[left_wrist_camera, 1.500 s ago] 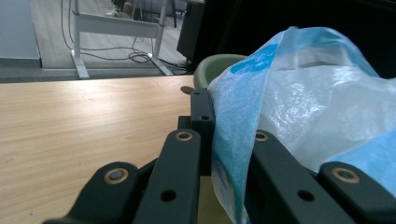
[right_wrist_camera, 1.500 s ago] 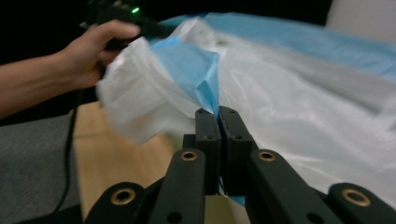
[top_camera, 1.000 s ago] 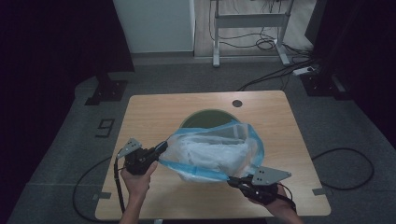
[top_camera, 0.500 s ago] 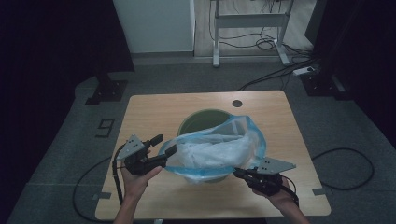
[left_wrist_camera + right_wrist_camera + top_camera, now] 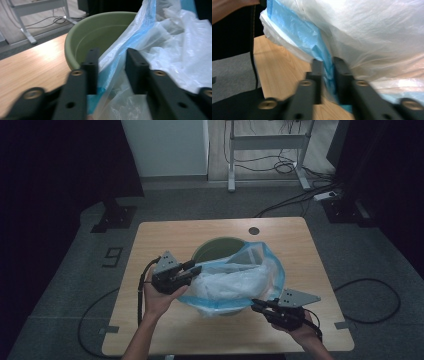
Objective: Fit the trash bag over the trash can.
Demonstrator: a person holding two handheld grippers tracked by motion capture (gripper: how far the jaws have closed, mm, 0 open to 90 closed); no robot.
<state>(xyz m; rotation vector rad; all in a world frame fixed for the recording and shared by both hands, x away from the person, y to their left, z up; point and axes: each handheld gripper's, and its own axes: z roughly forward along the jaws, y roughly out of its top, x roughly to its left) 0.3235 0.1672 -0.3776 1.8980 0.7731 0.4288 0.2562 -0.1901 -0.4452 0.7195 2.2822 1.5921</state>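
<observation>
We are working a thin, crinkled plastic bag (image 5: 235,282), translucent white with a blue rim band, over a round olive-green bin (image 5: 217,248) that is standing mid-table on the pale wood-grain table (image 5: 160,234).

Our left gripper (image 5: 196,268) is sitting at the bag's left edge; its matt black jaws have just been closing, and they are standing apart with the blue film running between them, not visibly pinched.

Our right gripper (image 5: 258,305) is at the bag's near right edge; its jaws have just been opening, and the blue band is lying in the narrow gap.

A "9" (image 5: 113,256) is marked on the grey floor.
</observation>
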